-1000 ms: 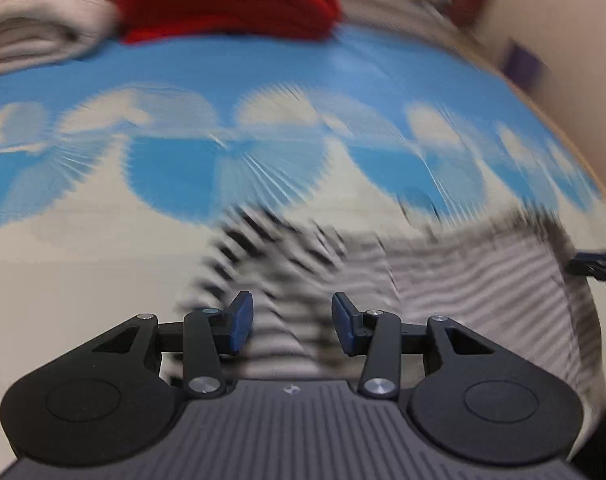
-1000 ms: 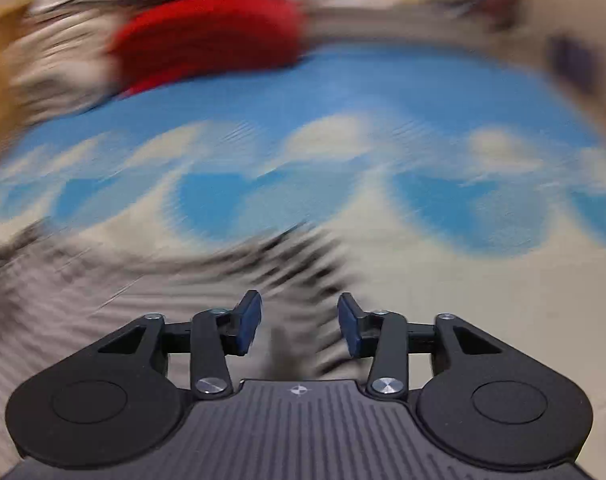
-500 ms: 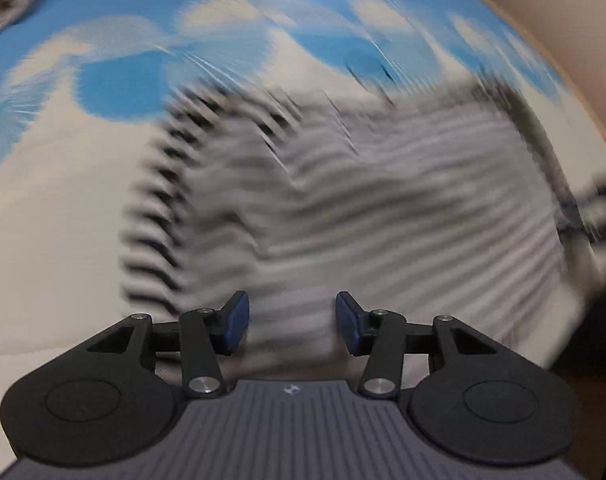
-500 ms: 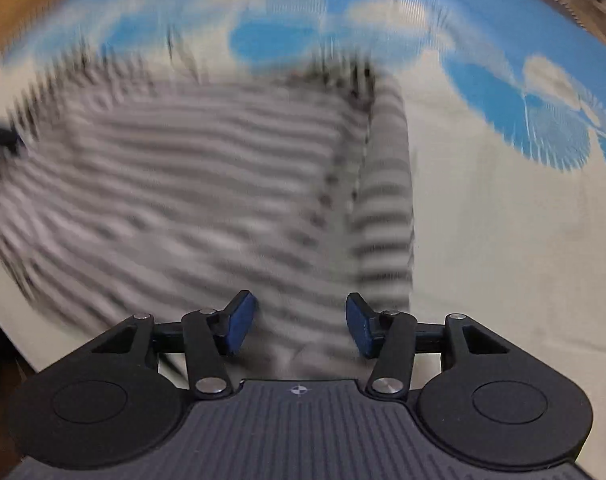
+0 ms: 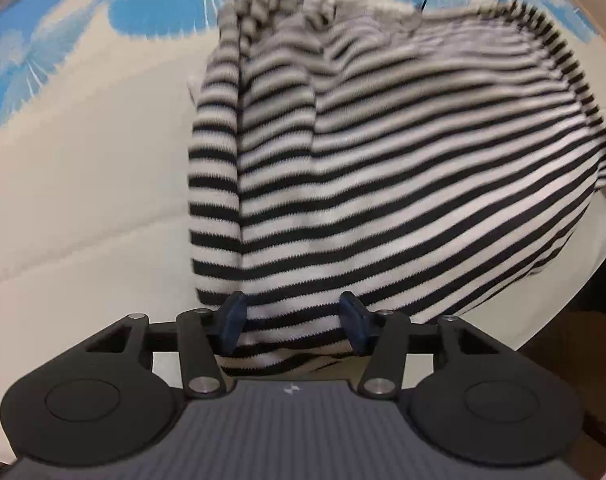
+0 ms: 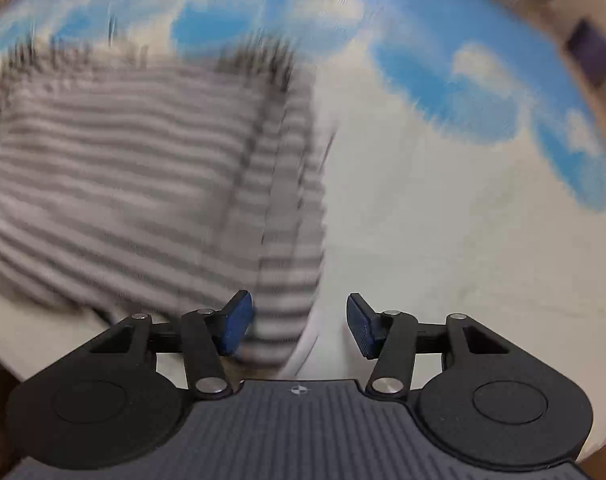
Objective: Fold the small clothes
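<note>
A black-and-white striped knit top lies spread on a cream and blue patterned cloth. One sleeve is folded along its left side. My left gripper is open, its blue fingertips either side of the top's near hem at the left corner. The top also shows, blurred, in the right wrist view. My right gripper is open over the top's near right corner, with its right pad over bare cloth.
The cloth-covered table ends close to me, with its wooden rim at the lower right of the left wrist view. A beige wall with a purple patch stands at the far right.
Both grippers have come back from the far side of the top to its near hem and tilted down. Both stayed open. The red and beige clothes have left the view.
</note>
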`<state>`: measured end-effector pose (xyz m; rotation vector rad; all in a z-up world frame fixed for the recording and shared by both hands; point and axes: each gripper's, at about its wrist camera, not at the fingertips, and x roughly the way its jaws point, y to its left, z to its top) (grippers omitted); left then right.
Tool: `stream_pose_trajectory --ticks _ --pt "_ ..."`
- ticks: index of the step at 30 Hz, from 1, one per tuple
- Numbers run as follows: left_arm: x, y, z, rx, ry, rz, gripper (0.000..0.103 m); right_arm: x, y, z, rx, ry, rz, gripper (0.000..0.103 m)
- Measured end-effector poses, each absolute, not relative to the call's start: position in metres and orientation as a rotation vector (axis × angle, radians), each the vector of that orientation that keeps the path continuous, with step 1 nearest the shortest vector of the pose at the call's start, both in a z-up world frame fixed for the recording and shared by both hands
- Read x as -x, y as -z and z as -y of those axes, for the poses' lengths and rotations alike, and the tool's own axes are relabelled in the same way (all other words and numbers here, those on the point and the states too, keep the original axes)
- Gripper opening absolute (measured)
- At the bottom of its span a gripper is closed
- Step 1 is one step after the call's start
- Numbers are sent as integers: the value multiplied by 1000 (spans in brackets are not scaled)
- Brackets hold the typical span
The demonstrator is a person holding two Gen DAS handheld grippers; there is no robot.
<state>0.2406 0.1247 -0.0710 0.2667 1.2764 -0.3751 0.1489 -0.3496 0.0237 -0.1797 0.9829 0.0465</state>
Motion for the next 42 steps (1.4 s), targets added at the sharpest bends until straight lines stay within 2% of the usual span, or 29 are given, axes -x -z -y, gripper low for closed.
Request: stream_pose_trajectory --ticks 5,7,9,11,12,14,19,36,39,40,41,42 --pt "-234 25 -141 -175 345 -1143 57 -114 -105 375 -26 19 -623 61" --pt "-235 8 -149 -131 306 -1105 57 -101 -114 382 -71 40 -544 69" --pt "-238 1 -158 -60 292 -1070 57 -92 -105 389 -97 68 -502 69" --pt "-238 3 -168 23 286 -1051 57 -104 -88 389 -67 124 -607 67" --pt "-237 12 -174 70 277 -1068 57 -106 -84 389 -64 145 -619 62" --pt "-245 32 -174 42 222 -1199 53 -110 -81 389 -64 140 -619 62" --pt "-255 52 -181 111 174 -1233 53 -126 -64 389 -31 127 -695 63" --pt "-316 105 -186 425 160 -1307 61 -125 -57 405 -22 174 -728 63" --pt "-323 107 -173 444 203 -1317 58 -127 -55 410 -31 188 -735 63" --pt "-324 107 -164 413 222 -1319 52 -128 -55 411 -34 193 -736 63" --pt "-324 106 -156 365 242 -1317 41 -129 -54 412 -38 195 -739 63" --pt "-324 105 -148 319 255 -1311 33 -130 -54 412 -39 196 -742 63"
